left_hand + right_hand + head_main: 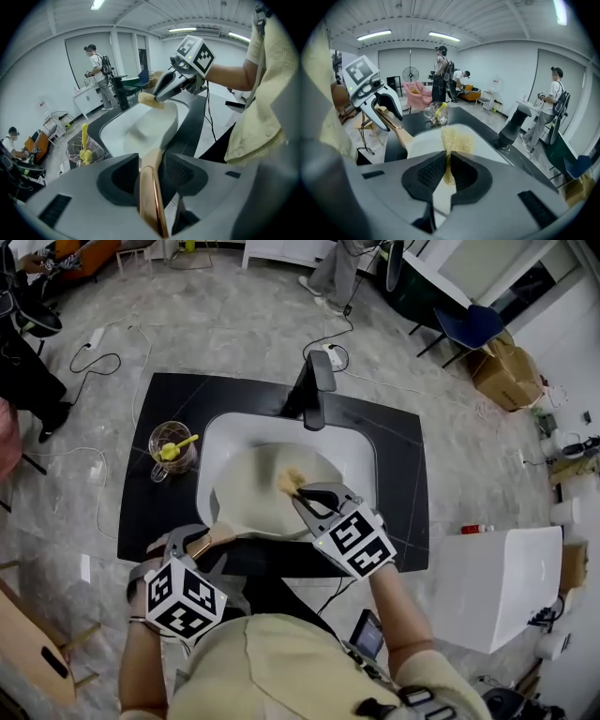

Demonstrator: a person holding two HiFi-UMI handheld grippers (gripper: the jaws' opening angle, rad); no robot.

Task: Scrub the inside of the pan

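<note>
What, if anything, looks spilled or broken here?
Nothing stands out. The pan is in the sink, the left tool grips its handle, and the right tool holds the sponge over it. No spill shows.

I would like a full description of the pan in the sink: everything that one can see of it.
The pan is round, shallow and cream-white inside, with a smooth surface that looks coated. Its handle looks wooden, with a copper-coloured sheen. The pan lies in the white sink, and its handle reaches over the near left edge toward the person. The left claw is shut on the handle. The right claw presses a yellow sponge against the pan's inside.
</note>
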